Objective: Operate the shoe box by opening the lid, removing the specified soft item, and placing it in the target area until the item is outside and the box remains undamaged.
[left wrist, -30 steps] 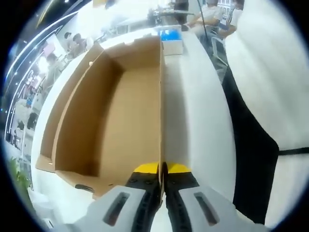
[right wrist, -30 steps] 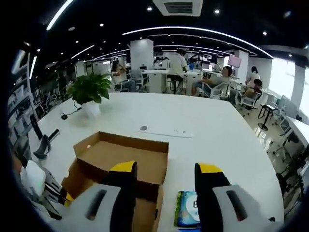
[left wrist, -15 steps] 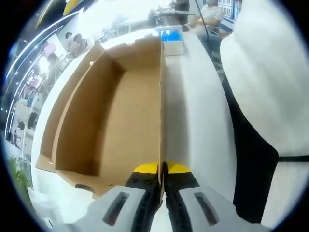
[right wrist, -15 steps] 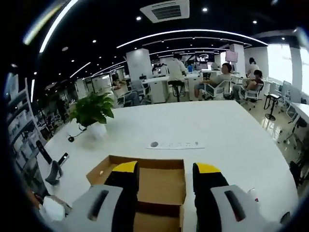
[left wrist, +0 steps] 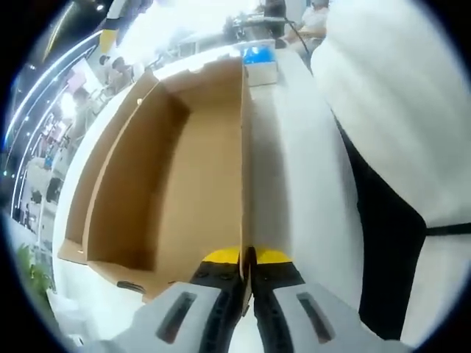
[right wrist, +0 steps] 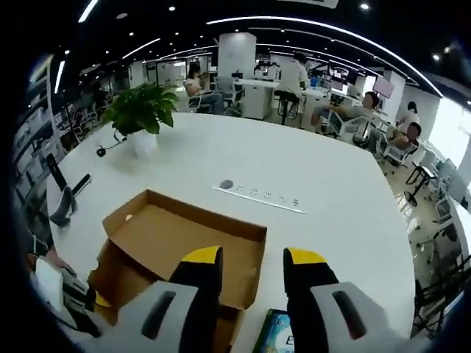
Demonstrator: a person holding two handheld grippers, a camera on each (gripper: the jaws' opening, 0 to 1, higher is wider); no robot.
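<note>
The open brown shoe box (left wrist: 184,169) lies on the white table with nothing visible inside it. My left gripper (left wrist: 246,257) is shut on the thin upright cardboard wall (left wrist: 244,147) at the box's near end. A blue and white soft pack (left wrist: 259,60) rests on the table just past the box's far end. In the right gripper view the box (right wrist: 176,239) sits below and left of my right gripper (right wrist: 254,263), which hangs open above it holding nothing. The pack (right wrist: 271,340) peeks out low between its jaws. The left gripper (right wrist: 70,294) shows at the box's left corner.
A person in a white top and dark trousers (left wrist: 383,147) stands close along the table's side. A potted plant (right wrist: 136,110), a recessed socket strip (right wrist: 257,197) and a small stand (right wrist: 62,206) are on the table. Seated people and desks fill the far room.
The right gripper's view tipped up toward the room and has come back down over the box, its jaws a little closer together. The left gripper keeps its hold on the cardboard wall.
</note>
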